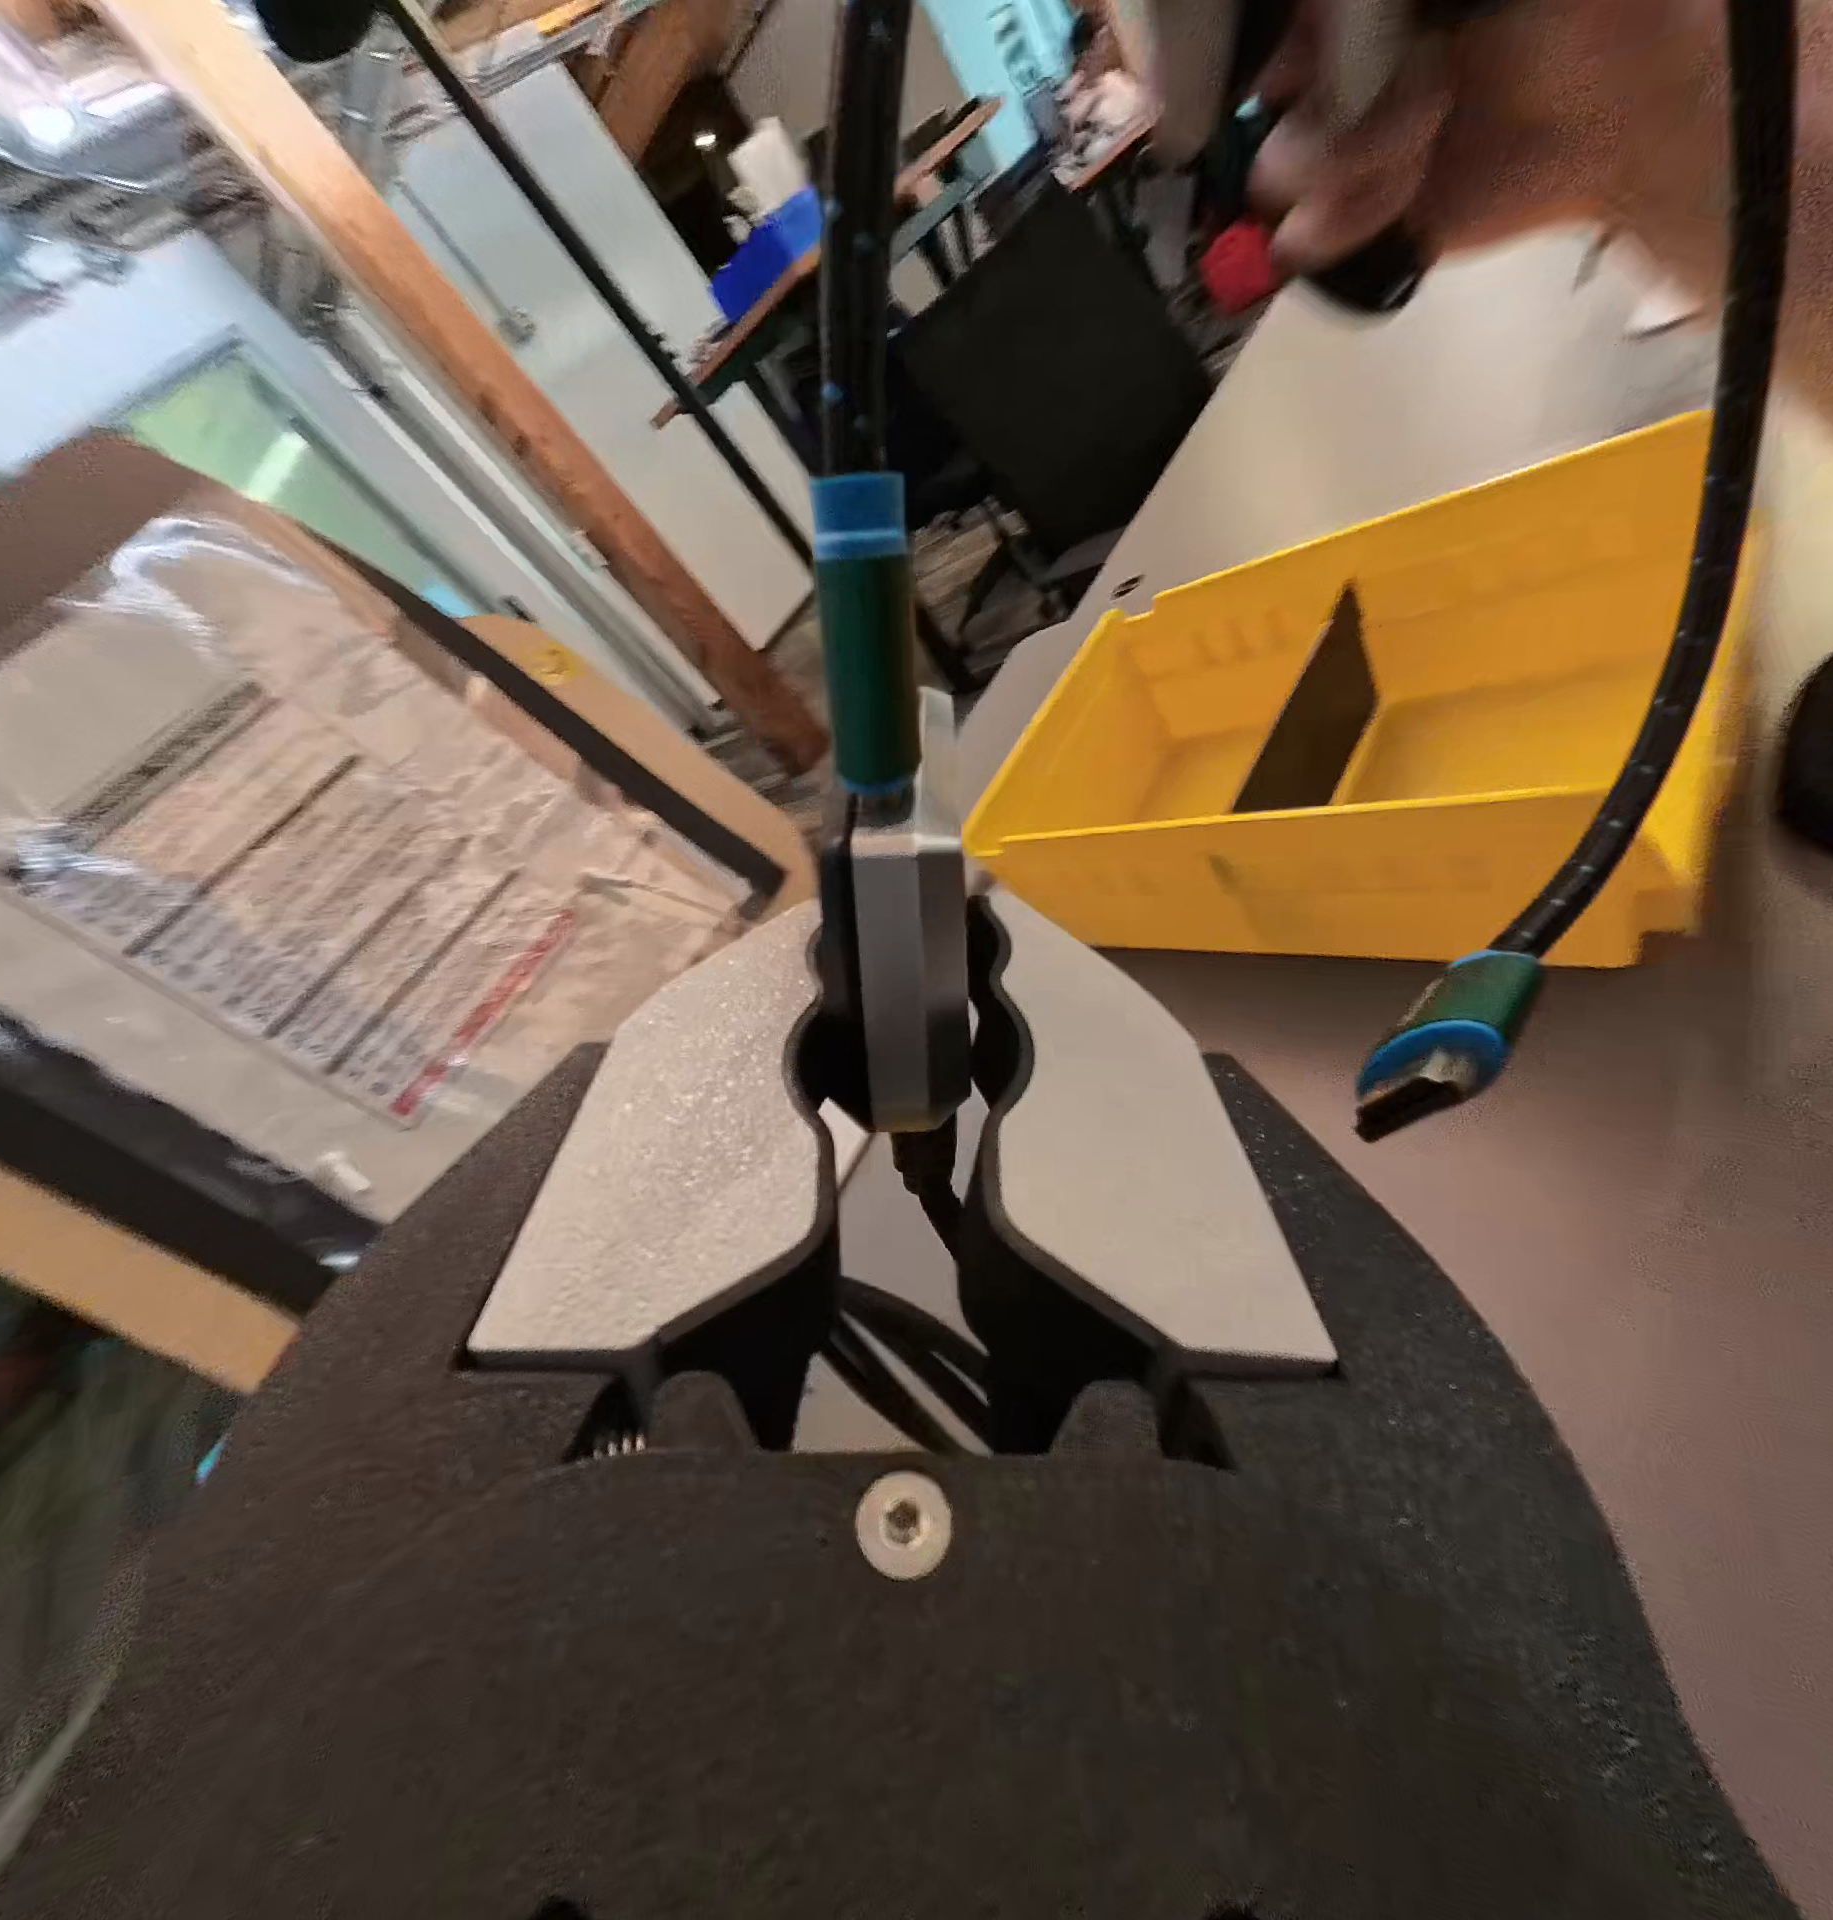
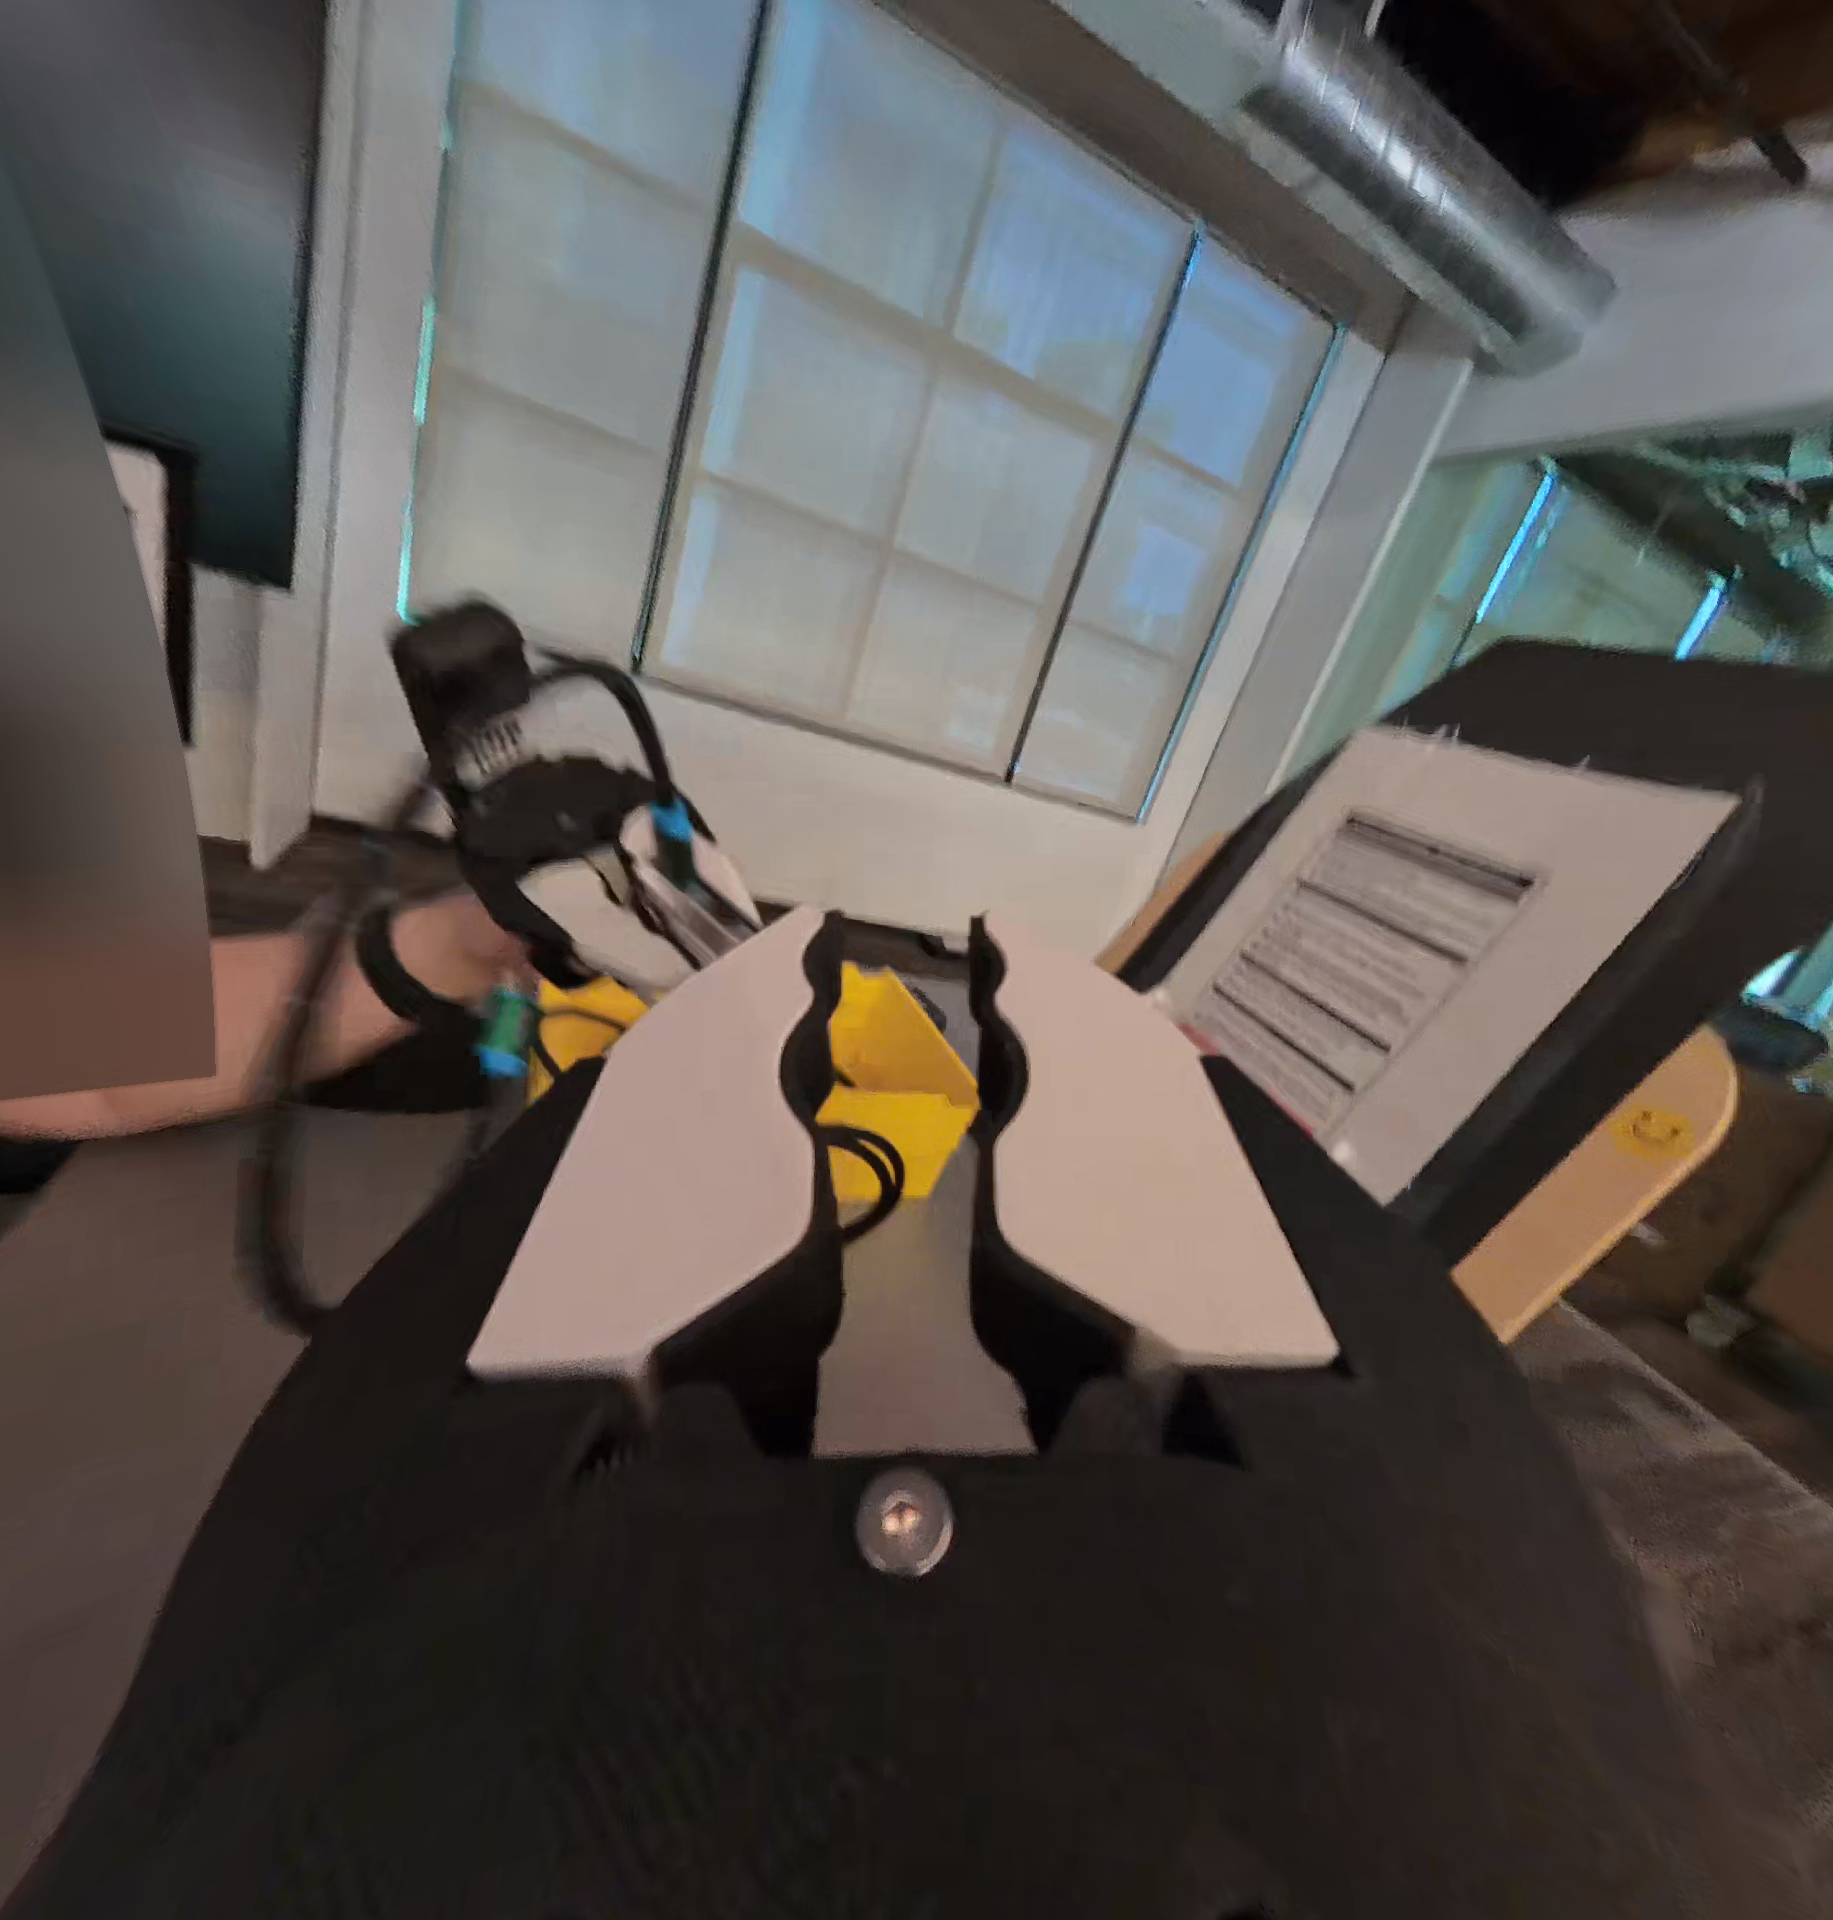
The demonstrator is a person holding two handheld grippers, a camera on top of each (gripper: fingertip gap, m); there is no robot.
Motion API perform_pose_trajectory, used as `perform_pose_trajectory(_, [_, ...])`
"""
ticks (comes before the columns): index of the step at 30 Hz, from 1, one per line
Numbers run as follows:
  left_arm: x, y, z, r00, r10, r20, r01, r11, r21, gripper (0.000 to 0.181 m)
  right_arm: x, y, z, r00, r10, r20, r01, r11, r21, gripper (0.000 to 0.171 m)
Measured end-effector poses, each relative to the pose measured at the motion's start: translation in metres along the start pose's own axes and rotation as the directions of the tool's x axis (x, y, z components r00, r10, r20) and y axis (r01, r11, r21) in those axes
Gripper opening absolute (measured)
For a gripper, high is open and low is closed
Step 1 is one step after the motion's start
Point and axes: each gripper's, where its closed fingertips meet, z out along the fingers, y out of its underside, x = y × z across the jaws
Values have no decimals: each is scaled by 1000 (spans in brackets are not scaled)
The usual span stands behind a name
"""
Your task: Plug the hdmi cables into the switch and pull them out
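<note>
My left gripper (image 1: 907, 961) is shut on the grey HDMI switch (image 1: 907, 977) and holds it up above the table. One green and blue HDMI plug (image 1: 862, 655) sits in the switch's top, its black cable running up. A second green and blue plug (image 1: 1447, 1044) hangs free at the right on a curved black cable (image 1: 1005, 499). My right gripper (image 2: 901, 971) is open and empty, raised above the table. In the right wrist view the left gripper (image 2: 642, 894) shows at the left with the switch, and the loose plug (image 2: 504, 1029) hangs below it.
A yellow bin (image 1: 1390, 748) with a divider sits on the grey table (image 1: 1514, 1351) beyond the switch; it also shows in the right wrist view (image 2: 886, 1060). A person's hand (image 1: 1411, 156) is at the top right. Boxes wrapped in plastic (image 1: 268, 831) stand at the left. One gripper's finger ends stand about 20 cm off the other's.
</note>
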Motion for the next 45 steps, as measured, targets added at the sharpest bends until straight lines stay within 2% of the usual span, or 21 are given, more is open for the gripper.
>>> perform_pose_trajectory(1, [6, -3, 0, 998, -32, -47, 32, 999, 11, 22, 0, 16, 12, 1000, -15, 5, 16, 999, -51, 27])
perform_pose_trajectory(3, [17, -9, 1, 989, -84, -125, 89, 996, 29, 22, -20, 45, 40, 994, -58, 92, 71, 986, -152, 41])
perform_pose_trajectory(6, [31, -17, 2, 968, -133, -215, 146, 988, 45, 22, -55, 77, 68, 967, -122, 222, 184, 941, -285, 50])
perform_pose_trajectory(10, [51, -23, 1, 928, -164, -335, 189, 981, 46, 21, -81, 92, 85, 945, -96, 312, 195, 933, -304, 56])
perform_pose_trajectory(12, [61, -23, 1, 906, -173, -386, 199, 980, 28, 22, -91, 98, 86, 930, -56, 364, 180, 932, -314, 52])
perform_pose_trajectory(14, [66, -22, 3, 894, -191, -405, 217, 976, 18, 22, -106, 102, 79, 888, 19, 459, 154, 929, -336, 26])
perform_pose_trajectory(15, [67, -23, 4, 883, -214, -418, 243, 970, 16, 22, -108, 102, 79, 880, 52, 473, 128, 931, -342, 25])
perform_pose_trajectory(19, [60, -22, 5, 810, -362, -461, 408, 913, -1, 23, -100, 105, 83, 881, 213, 423, -26, 914, -406, 21])
perform_pose_trajectory(21, [56, -26, 4, 726, -461, -511, 531, 847, -11, 27, -99, 110, 84, 867, 276, 416, -76, 896, -437, 21])
perform_pose_trajectory(24, [41, -24, 2, 605, -588, -537, 666, 743, -63, 50, -90, 119, 85, 853, 376, 362, -174, 858, -483, 20])
perform_pose_trajectory(26, [33, -20, -2, 568, -621, -540, 701, 709, -78, 56, -80, 122, 86, 846, 436, 307, -251, 834, -491, 20])
perform_pose_trajectory(29, [16, -14, -5, 565, -652, -505, 732, 679, -57, 65, -61, 127, 85, 829, 518, 210, -370, 790, -488, 20])
perform_pose_trajectory(31, [5, -10, -4, 570, -684, -456, 753, 657, -43, 62, -46, 131, 84, 812, 569, 129, -456, 757, -467, 20])
perform_pose_trajectory(33, [-7, 7, 3, 571, -754, -325, 779, 623, -75, 56, -36, 134, 81, 807, 582, 100, -486, 750, -448, 20])
perform_pose_trajectory(36, [-20, 32, 8, 557, -815, -158, 808, 576, -126, 57, -27, 139, 75, 810, 583, 63, -498, 740, -453, 20])
perform_pose_trajectory(38, [-22, 33, 9, 543, -826, -152, 818, 561, -126, 57, -23, 140, 72, 810, 585, 46, -505, 735, -453, 20])
perform_pose_trajectory(40, [-23, 34, 9, 552, -821, -147, 814, 569, -122, 72, -22, 142, 71, 810, 586, 35, -509, 730, -456, 20])
perform_pose_trajectory(43, [-26, 38, 11, 579, -811, -87, 802, 586, -119, 65, -21, 145, 71, 805, 593, 24, -516, 719, -465, 20])
perform_pose_trajectory(45, [-31, 48, 14, 586, -810, 12, 804, 580, -129, 51, -22, 148, 71, 801, 598, 24, -518, 713, -473, 20])
